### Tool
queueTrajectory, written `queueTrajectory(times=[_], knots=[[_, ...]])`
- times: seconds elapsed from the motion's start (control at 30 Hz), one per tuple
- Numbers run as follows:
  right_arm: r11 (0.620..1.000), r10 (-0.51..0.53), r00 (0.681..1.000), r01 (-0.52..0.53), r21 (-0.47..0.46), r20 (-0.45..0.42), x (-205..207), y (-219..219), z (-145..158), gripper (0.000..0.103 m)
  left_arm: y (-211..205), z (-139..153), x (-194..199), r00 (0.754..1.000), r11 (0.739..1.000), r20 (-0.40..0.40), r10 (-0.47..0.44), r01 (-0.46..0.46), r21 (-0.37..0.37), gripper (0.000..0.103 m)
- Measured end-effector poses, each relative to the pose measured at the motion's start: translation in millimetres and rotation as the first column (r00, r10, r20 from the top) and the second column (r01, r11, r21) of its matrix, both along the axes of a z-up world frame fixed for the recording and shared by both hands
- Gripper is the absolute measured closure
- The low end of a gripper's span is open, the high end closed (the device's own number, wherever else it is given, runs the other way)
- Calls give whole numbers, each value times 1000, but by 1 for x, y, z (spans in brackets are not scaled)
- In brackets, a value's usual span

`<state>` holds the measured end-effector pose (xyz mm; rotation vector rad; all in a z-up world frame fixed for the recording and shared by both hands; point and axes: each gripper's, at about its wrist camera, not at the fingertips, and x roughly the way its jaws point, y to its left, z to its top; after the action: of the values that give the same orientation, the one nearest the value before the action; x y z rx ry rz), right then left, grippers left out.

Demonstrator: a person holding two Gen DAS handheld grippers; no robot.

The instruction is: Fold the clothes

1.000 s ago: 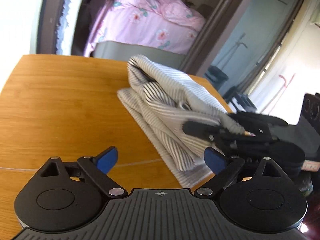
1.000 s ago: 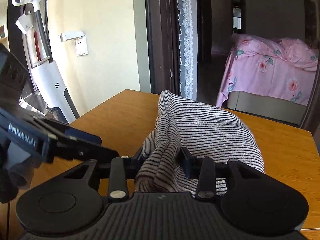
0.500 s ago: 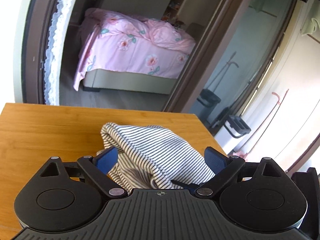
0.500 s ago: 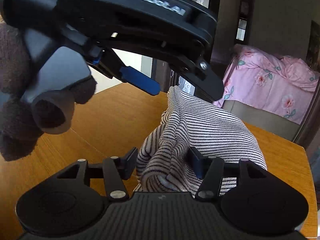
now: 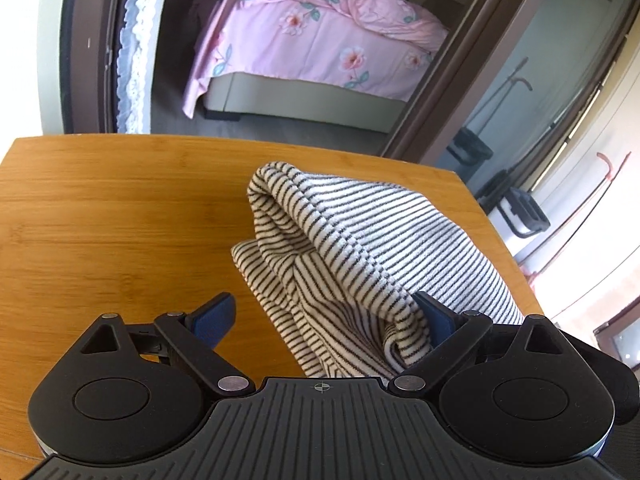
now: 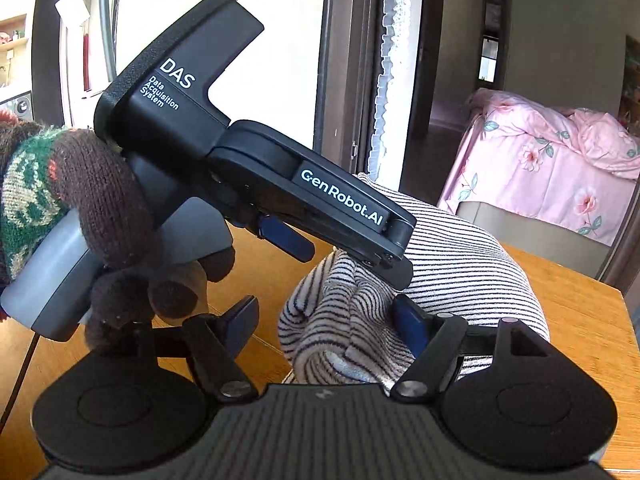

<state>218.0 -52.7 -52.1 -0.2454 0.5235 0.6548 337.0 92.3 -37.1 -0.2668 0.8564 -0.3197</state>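
The striped garment [image 5: 372, 248] lies bunched in folds on the wooden tabletop [image 5: 112, 232], toward its right side in the left wrist view. The left claw [image 5: 324, 320] stands apart: its right pad sits against a fold, its left pad over bare wood. The right claw [image 6: 328, 326] has just been opening; the cloth lies between its pads, unclamped. The gloved left hand [image 6: 104, 224] holds its claw over the garment. A pink bed [image 5: 320, 36] stands beyond the doorway.
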Motion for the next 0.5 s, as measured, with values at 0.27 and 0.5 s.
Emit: queueTrajectory(times=[0.27, 0.5], knots=[[1000, 1, 1000, -1, 17, -12, -2, 0, 0, 24, -1, -2, 2, 1000, 1000, 8, -5, 5, 16, 3], [1000, 2, 1000, -2, 29, -23, -1, 0, 0, 20, 0, -5, 1, 1000, 1000, 7, 2, -2, 3, 2]])
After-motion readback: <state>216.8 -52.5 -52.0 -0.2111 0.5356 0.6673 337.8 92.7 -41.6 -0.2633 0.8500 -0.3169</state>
